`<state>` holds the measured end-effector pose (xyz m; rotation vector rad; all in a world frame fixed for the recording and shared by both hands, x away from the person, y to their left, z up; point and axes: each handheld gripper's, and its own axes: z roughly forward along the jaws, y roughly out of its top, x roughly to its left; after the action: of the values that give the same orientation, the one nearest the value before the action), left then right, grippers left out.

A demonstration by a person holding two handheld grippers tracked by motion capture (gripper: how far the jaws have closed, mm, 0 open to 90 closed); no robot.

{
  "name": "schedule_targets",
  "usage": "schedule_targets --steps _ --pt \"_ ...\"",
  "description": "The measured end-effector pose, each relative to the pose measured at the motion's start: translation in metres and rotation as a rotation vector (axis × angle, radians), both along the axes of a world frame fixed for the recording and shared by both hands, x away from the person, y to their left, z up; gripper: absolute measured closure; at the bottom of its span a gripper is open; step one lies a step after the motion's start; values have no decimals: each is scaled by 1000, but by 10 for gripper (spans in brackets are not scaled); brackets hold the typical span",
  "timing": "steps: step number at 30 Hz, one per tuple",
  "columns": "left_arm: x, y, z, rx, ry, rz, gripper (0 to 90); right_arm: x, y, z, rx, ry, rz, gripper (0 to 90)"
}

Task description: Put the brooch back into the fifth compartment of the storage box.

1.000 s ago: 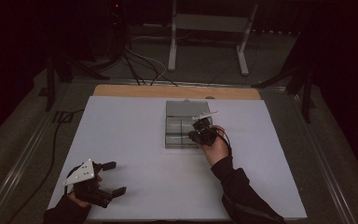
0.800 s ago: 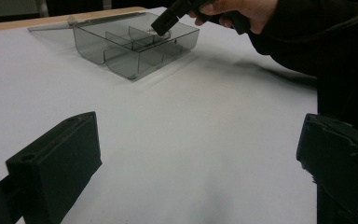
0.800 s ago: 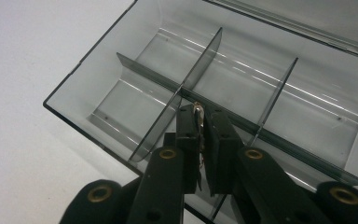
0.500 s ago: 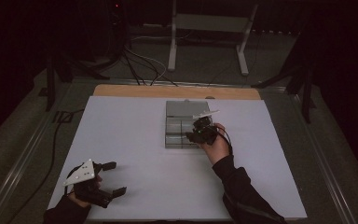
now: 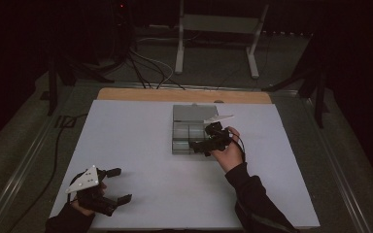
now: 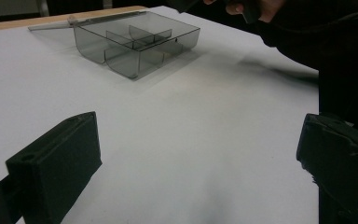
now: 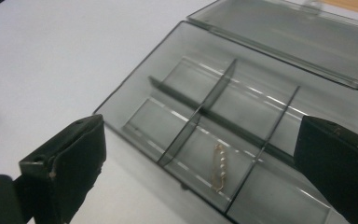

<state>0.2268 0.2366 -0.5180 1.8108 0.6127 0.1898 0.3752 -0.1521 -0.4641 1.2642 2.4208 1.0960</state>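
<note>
A clear grey compartment box lies on the white board with its lid folded back flat. My right gripper hovers over the box's near right part. Its jaws have just been opening and now stand wide apart with nothing between them. Below them a small gold-coloured piece lies on the floor of one near compartment of the box. My left gripper rests open at the board's near left corner, pointing at the box; nothing is between its jaws.
The white board covers a wooden table whose far edge shows behind it. Cables and a stand's legs lie on the floor beyond. The person's dark right sleeve reaches across at the right.
The right gripper's jaws have spread apart over the box, with the hand barely shifting. The left gripper has stayed where it was.
</note>
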Motion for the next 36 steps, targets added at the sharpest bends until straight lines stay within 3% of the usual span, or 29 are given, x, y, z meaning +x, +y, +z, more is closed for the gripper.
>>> schedule_targets --steps 2,7,14,21,26,36 --pt "-1 0 0 2 -4 -1 12 0 -4 1 39 11 11 0" --pt "-1 0 0 -1 -1 1 12 -4 -11 7 35 -18 15 0" --pt "0 0 0 2 -1 0 12 -16 -30 22 84 -49 80 0" --pt "1 -1 -1 0 5 -3 12 -31 -47 26 121 -54 89 0" --pt "1 -1 0 -3 1 -4 12 -41 -56 23 133 -63 109 0" --pt "1 -1 0 -1 -2 -6 12 -72 -83 -6 122 -62 167 0"
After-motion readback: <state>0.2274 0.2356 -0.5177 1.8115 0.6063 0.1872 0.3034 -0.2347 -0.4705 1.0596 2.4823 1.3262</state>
